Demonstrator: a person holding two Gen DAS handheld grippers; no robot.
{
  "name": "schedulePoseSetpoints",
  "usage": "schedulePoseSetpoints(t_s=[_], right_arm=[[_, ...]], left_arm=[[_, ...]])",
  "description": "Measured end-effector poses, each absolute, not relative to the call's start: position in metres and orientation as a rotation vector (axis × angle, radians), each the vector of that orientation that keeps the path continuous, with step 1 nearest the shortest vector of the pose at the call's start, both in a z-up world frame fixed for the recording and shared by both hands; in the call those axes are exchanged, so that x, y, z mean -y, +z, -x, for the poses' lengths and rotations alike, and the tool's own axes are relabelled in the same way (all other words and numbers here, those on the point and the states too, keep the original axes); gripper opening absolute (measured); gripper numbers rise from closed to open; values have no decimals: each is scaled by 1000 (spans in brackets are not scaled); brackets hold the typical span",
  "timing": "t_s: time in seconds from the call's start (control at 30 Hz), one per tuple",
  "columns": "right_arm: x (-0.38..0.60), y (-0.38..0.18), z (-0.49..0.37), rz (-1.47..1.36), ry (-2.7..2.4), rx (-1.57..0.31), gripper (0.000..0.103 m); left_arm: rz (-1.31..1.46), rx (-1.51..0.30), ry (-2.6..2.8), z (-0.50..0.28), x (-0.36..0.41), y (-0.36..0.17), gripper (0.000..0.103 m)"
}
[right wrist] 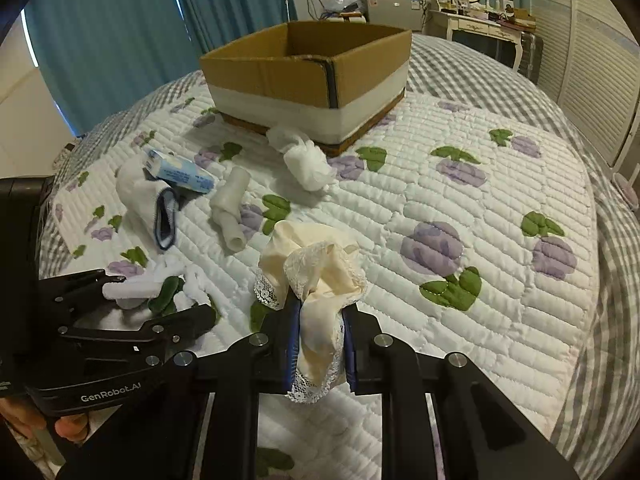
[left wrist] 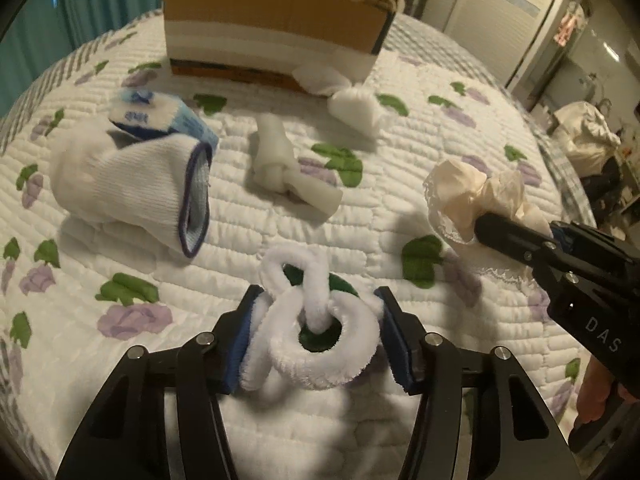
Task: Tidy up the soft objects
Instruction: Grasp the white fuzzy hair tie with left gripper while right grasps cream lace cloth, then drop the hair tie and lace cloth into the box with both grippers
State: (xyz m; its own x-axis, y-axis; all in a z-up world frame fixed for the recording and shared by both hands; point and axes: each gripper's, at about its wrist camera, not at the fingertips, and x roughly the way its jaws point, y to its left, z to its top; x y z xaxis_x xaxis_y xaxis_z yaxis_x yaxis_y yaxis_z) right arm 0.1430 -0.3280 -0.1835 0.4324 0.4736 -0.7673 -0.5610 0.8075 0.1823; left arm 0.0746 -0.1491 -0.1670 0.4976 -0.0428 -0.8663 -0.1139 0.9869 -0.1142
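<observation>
Left gripper (left wrist: 316, 336) clamps the white fluffy looped chenille rope (left wrist: 308, 328); right gripper (right wrist: 320, 344) pinches the cream lace-trimmed cloth (right wrist: 316, 276). Pickup step appears done. Next: carry both to the open brown cardboard box (right wrist: 308, 68).

On the quilt (right wrist: 460, 200), the cardboard box (right wrist: 308, 76) is sitting at upper centre of the right wrist view. Below it, a mesh bundle (right wrist: 308, 162) is lying just beside its base; a knotted cloth (right wrist: 231, 208), sock (right wrist: 148, 204) and tissue packet (right wrist: 178, 172) are lying further left.
</observation>
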Motion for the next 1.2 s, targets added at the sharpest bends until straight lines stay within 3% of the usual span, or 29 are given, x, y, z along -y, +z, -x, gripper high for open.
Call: schedulePoseSetpoints(t_s=[0.73,0.97,1.2], right_arm=[[324,-25,-95,116,581,-645,17],[296,19,-139,82,556,-556,17],[264,22,-220,-12,514,-555,17]], left_arm=[[50,-741,-8,-64,130,-11,54],[-10,-666,-13,-115,105,24,54],[-86,-632,-62,-188,79,24,54]])
